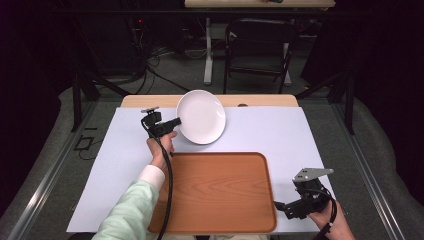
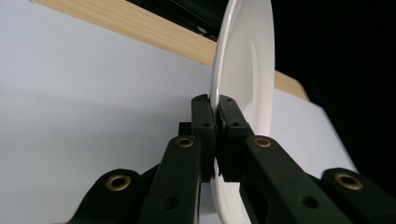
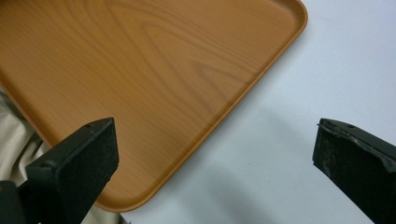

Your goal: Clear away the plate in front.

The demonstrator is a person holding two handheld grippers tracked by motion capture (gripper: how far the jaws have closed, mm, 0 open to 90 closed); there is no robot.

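- The counter (image 1: 150, 101) has a pale wood top, most of it under a light grey sheet (image 1: 280, 135).
- Grey carpet floor (image 1: 175, 80) lies beyond, with black cables (image 1: 150, 55) trailing across it.
- A dark chair (image 1: 258, 47) stands behind the counter, beside a white table leg (image 1: 208, 50).
- Another pale tabletop (image 1: 225, 3) sits at the far edge.
- The room's sides are dark; light falls on the middle.
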